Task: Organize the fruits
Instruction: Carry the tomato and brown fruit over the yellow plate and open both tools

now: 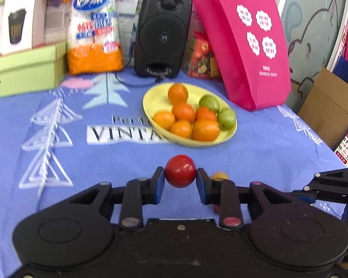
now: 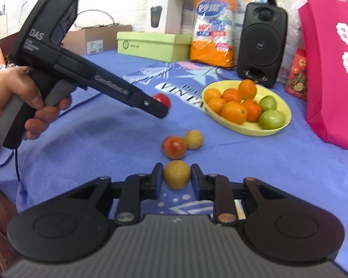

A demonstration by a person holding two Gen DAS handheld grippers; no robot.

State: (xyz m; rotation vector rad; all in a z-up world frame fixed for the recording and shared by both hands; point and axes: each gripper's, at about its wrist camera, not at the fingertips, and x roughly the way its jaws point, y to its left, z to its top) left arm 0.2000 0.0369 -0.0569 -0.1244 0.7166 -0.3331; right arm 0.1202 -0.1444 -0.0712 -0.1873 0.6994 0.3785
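Note:
My left gripper [image 1: 180,178] is shut on a red fruit [image 1: 180,171], held above the blue cloth short of the yellow bowl [image 1: 154,99]. The bowl holds several oranges [image 1: 183,112] and two green fruits [image 1: 226,118]. In the right wrist view my right gripper [image 2: 176,178] is shut on a yellow-brown fruit [image 2: 176,174]. A red-orange fruit [image 2: 174,147] and another yellow fruit [image 2: 194,139] lie on the cloth just ahead of it. The left gripper [image 2: 164,111] shows there with the red fruit [image 2: 162,99], left of the bowl [image 2: 283,120].
A pink bag [image 1: 243,44], black speaker [image 1: 162,34], orange-white packet [image 1: 95,27] and green box [image 1: 23,71] line the table's back. The right gripper's linkage [image 1: 331,185] shows at the right. A cardboard box [image 1: 329,106] stands beyond the table's right edge.

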